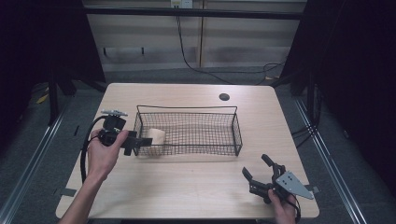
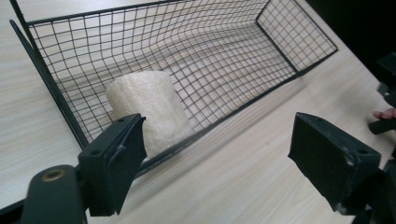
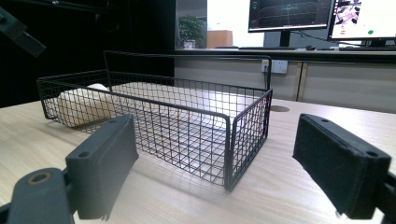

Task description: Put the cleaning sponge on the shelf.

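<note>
At the left end of the wire basket (image 1: pixel 236 130), a pale foam roll (image 1: pixel 155 136) lies on its side, pointing left to right. Just left of it, the left gripper (image 1: pixel 135 143) gapes wide, empty; the right gripper (image 1: pixel 258 173), also wide, sits well apart.

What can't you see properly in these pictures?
- High view: the left gripper covers part of the pale roll in the wire basket.
- Left gripper view: the left jaw hides the roll's lower end.
- Right gripper view: the mesh blurs the roll.
</note>
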`<state>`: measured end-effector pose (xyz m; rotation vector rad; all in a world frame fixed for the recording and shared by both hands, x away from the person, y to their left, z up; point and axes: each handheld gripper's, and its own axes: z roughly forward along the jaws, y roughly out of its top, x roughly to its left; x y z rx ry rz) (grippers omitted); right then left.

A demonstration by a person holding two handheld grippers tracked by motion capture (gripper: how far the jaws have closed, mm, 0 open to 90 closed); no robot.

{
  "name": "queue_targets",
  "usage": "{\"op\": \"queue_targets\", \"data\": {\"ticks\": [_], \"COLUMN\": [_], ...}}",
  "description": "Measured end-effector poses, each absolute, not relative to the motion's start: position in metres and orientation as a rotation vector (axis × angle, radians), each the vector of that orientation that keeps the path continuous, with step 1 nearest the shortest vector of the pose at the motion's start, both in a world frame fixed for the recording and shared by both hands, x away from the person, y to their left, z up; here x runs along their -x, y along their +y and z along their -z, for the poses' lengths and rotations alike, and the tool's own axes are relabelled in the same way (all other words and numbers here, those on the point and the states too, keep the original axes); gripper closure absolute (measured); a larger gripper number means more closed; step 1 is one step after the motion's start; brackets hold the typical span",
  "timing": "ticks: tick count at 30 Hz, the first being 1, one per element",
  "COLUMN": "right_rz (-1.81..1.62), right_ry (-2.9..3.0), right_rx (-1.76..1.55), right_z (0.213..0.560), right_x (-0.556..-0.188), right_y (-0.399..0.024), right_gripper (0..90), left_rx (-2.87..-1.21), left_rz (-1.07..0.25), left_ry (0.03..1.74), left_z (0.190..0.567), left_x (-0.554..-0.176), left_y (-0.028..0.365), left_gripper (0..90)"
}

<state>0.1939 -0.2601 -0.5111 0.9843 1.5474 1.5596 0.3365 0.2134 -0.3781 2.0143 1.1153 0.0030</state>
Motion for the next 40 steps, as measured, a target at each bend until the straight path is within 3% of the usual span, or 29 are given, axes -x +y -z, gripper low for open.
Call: {"op": "queue_targets", "data": {"ticks": [9,26,40], "right_rz": [-1.558,-1.554,-1.562], "right_ry": [1.544,1.544,1.549], "right_rx": [-0.984,-0.983,-0.984], "right_z": [0.511,0.511,0.511], "right_x": [-0.194,-0.193,-0.194], "right_y": [-0.26,-0.26,-0.26], "right_gripper": [12.8,12.8,12.8], "left_rx": [-2.005,-2.023,-2.026], "left_rz": [-0.036,-0.057,-0.063], "left_ry": [1.082,1.091,1.07], "left_z": [0.379,0.419,0.448], "left_x": [-0.314,-0.259,-0.247], "left_y": [0.226,0.259,0.264], "left_gripper": [18.7,19.1,18.6]}}
